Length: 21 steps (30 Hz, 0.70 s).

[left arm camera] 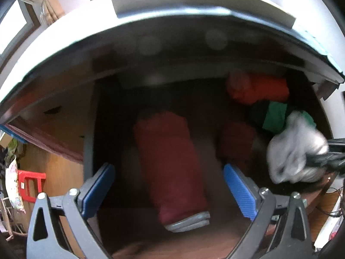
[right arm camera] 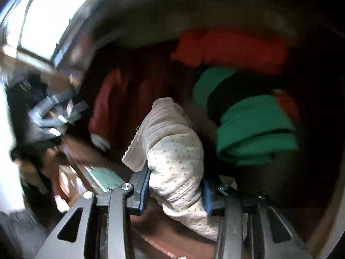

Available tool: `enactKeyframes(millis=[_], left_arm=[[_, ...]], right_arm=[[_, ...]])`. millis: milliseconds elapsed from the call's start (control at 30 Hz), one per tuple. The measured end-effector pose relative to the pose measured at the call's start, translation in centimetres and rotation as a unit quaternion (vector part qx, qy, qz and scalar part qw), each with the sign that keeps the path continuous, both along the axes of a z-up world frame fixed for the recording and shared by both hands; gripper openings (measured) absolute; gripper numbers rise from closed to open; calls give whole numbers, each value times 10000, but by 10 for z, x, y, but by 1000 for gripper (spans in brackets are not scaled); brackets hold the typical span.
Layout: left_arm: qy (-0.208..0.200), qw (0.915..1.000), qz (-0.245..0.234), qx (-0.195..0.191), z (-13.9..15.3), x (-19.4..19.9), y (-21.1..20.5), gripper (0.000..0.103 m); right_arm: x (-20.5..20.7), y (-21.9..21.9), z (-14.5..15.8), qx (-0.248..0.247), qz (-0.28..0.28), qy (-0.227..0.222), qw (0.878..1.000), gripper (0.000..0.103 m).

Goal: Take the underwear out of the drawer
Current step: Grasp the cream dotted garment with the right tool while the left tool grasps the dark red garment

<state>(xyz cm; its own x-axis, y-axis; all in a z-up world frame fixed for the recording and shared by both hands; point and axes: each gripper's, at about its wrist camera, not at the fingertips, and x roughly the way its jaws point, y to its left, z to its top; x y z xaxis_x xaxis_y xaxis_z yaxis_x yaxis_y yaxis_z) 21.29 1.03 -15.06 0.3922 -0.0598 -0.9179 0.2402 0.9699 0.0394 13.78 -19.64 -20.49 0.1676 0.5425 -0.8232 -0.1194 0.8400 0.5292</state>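
Underwear [right arm camera: 174, 157], white and dotted, sits pinched in the right gripper [right arm camera: 175, 192] over the drawer [left arm camera: 215, 112]; left gripper [left arm camera: 170, 185] hangs spread above a maroon roll [left arm camera: 170, 161].

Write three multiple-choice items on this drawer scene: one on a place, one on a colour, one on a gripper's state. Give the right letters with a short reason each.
1. Where does the dark red rolled cloth with a grey band lie in the left wrist view?
A. between the open blue pads of the left gripper
B. on top of the green folded cloth
C. outside the drawer

2. What colour is the cloth bundle at the back of the drawer?
A. yellow
B. orange-red
C. black

3. What is the right gripper doing?
A. standing open and empty
B. closed on the white dotted garment
C. closed on the green cloth

Answers:
1 A: it lies in line between the two pads, untouched.
2 B: the orange-red bundle sits farthest back.
3 B: both blue pads press the white fabric.
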Motion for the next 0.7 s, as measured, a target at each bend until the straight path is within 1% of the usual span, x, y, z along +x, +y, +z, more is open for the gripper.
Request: enactKeyframes(millis=[33, 67, 100, 167, 200, 233, 267, 333, 400, 467, 500, 567, 600, 633, 667, 700], left_arm=[[65, 10000, 52, 17, -3, 3, -1, 102], [129, 9999, 107, 44, -7, 6, -2, 102], [232, 9996, 169, 81, -12, 10, -3, 101], [398, 9988, 235, 149, -19, 15, -5, 100], [504, 9980, 282, 237, -25, 18, -6, 98], [605, 9971, 318, 343, -29, 20, -7, 93], [702, 9961, 327, 421, -33, 22, -8, 90], [850, 9949, 325, 441, -36, 25, -9, 88], [865, 9946, 326, 477, -38, 28, -9, 86], [758, 9949, 371, 558, -38, 28, -10, 77], [709, 9949, 380, 603, -38, 28, -10, 66], [576, 9955, 404, 631, -35, 26, -6, 59], [475, 9966, 406, 546, -33, 26, -4, 50], [429, 9975, 399, 389, -30, 24, -1, 30], [480, 9979, 430, 57, -28, 23, 6, 27], [497, 9973, 507, -209, -26, 20, 14, 26]], right_arm=[[-2, -6, 6, 168, -174, -89, 9997, 42], [-6, -16, 14, 462, -437, -268, 9976, 42], [-11, -21, 22, 704, -638, -456, 9944, 42], [-17, -29, 36, 986, -960, -833, 9870, 42], [-20, -29, 42, 1037, -1092, -1035, 9832, 42], [-22, -28, 46, 1048, -1162, -1169, 9807, 42], [-24, -26, 51, 1056, -1239, -1342, 9775, 42], [-24, -23, 57, 1093, -1270, -1466, 9749, 42], [-25, -16, 58, 1181, -1209, -1469, 9746, 42], [-19, -16, 57, 1221, -1175, -1432, 9751, 42], [-19, -15, 58, 1215, -1173, -1432, 9752, 42], [-19, -21, 57, 1193, -1182, -1458, 9749, 42], [-21, -19, 57, 1197, -1209, -1460, 9746, 42], [-24, -19, 57, 1226, -1244, -1448, 9739, 42], [-27, -19, 54, 1277, -1289, -1424, 9730, 42], [-26, -20, 51, 1328, -1342, -1395, 9721, 42]])
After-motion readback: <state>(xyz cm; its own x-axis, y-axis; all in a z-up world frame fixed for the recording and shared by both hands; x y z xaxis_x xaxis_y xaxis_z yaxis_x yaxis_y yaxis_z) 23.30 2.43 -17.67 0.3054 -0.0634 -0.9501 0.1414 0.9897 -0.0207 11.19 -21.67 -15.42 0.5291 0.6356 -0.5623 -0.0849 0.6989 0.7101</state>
